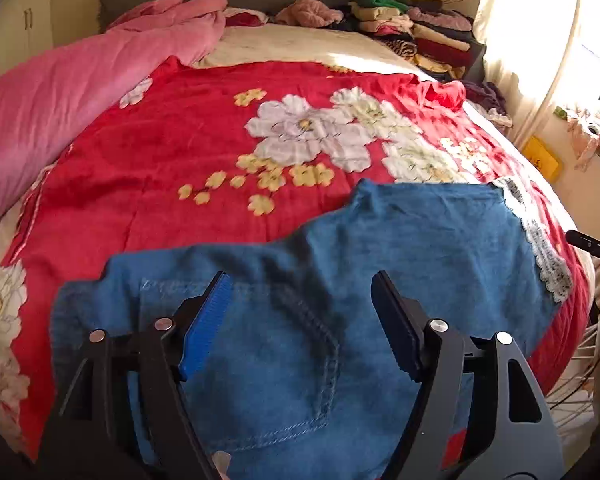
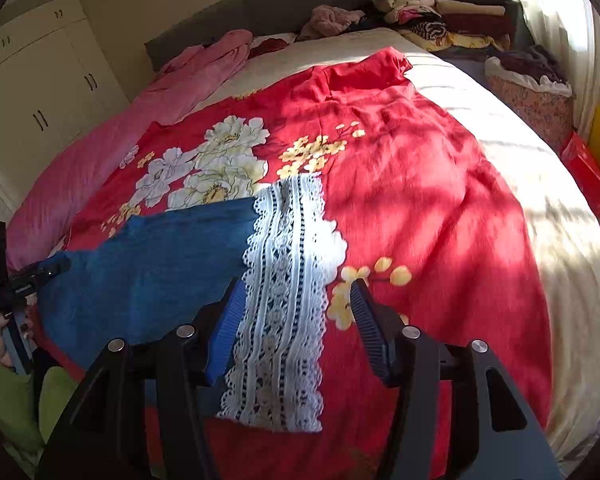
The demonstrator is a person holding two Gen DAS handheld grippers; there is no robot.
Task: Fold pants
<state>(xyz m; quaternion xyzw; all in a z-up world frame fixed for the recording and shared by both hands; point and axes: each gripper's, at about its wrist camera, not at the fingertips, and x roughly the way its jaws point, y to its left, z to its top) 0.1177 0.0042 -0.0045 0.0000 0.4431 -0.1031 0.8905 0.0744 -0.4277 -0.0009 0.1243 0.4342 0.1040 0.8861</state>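
Blue denim pants (image 1: 340, 280) lie spread across a red floral blanket (image 1: 160, 140) at the near edge of a bed, the seat and a stitched back pocket (image 1: 268, 360) toward the left, the legs running right to a white lace hem (image 2: 284, 300). The left gripper (image 1: 300, 320) hangs over the pocket area with its jaws wide apart and nothing between them. The right gripper (image 2: 298, 320) is poised over the lace hem, likewise spread and empty, one pad on either side of the lace as seen from its own camera (whether the pads touch the cloth cannot be told).

The pants appear to have the two legs already laid one over the other, so the step in hand looks like the set-up for a lengthwise fold: each gripper lined up over its own end of the garment, neither having taken hold. The next move would call for the right gripper to drop and pinch the lace hem through all layers, then carry it left toward the waist, while the left gripper pins or grips the seat so the denim does not slide on the blanket.

A pink quilt (image 1: 60, 92) is bunched along the far left, and stacks of folded clothes (image 2: 452, 12) sit at the far right by the headboard.
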